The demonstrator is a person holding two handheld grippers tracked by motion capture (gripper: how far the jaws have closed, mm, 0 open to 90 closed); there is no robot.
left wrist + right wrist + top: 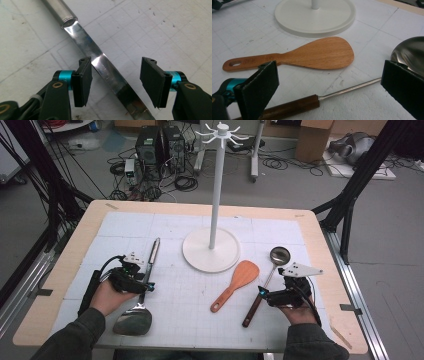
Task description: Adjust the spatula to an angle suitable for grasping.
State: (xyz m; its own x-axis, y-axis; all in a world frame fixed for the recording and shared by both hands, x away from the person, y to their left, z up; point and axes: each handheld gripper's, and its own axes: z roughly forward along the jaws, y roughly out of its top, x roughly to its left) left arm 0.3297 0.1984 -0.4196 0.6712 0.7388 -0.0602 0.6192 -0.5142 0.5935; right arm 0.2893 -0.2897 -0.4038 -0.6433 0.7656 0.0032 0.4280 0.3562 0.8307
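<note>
Spatula point(105, 65) shaft between spread left claw point(115, 72), blade cut off; right claw point(332, 82) spread over ladle point(332, 93), contact prob. none.

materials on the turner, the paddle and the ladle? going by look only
Turner: polished metal, likely stainless steel; mirror glare along the flat shaft, tubular handle.
Paddle: wood, smooth matte orange-brown; visible grain, hanging hole in the handle.
Ladle: shiny metal bowl and thin rod, probably steel; dark brown handle looks like stained wood, though plastic can't be ruled out.
</note>
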